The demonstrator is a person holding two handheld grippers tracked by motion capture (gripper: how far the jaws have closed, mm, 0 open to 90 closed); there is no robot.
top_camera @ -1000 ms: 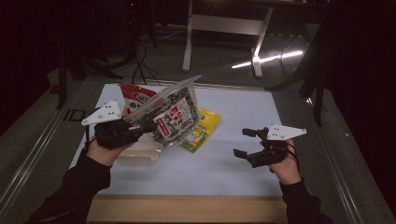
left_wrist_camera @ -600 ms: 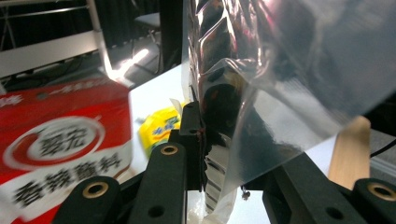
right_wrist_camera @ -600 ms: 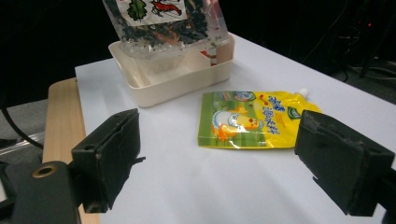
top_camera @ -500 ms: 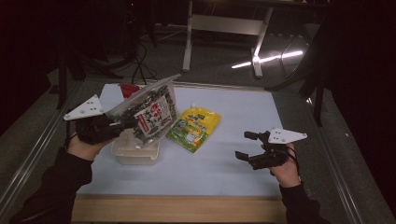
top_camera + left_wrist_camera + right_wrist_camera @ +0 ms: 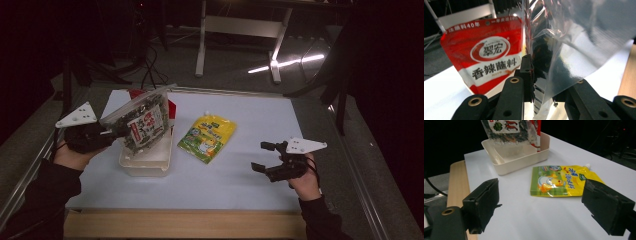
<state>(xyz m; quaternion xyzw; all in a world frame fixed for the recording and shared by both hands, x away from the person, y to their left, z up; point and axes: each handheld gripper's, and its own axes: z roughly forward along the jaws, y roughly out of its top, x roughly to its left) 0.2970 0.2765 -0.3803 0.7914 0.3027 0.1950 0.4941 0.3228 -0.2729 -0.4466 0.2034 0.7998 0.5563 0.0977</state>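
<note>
Pale blue worktop point(image 5: 240, 175) carries my load: my left hand-held gripper point(image 5: 107, 134) is clamped on a clear plastic bag of dark dried spices point(image 5: 142, 122), over a cream plastic tub point(image 5: 147, 161). My right hand-held gripper point(image 5: 262, 156) sits apart, near a yellow spouted pouch point(image 5: 209, 136).

The high view looks forward and down from above the near edge of the pale blue-white table point(image 5: 250, 180), far enough back to take in the whole top and the dark floor beyond. The left gripper view sits very close behind its own black jaws at the table's left, facing a clear plastic bag of dark dried food point(image 5: 564, 50) right at the lens, with a red and white printed sachet point(image 5: 491, 52) just behind. The right gripper view rides low at the table's right, looking leftward across the surface. It shares with the high view the flat yellow spouted pouch point(image 5: 561, 181) and the shallow cream plastic tray point(image 5: 519, 157).
</note>
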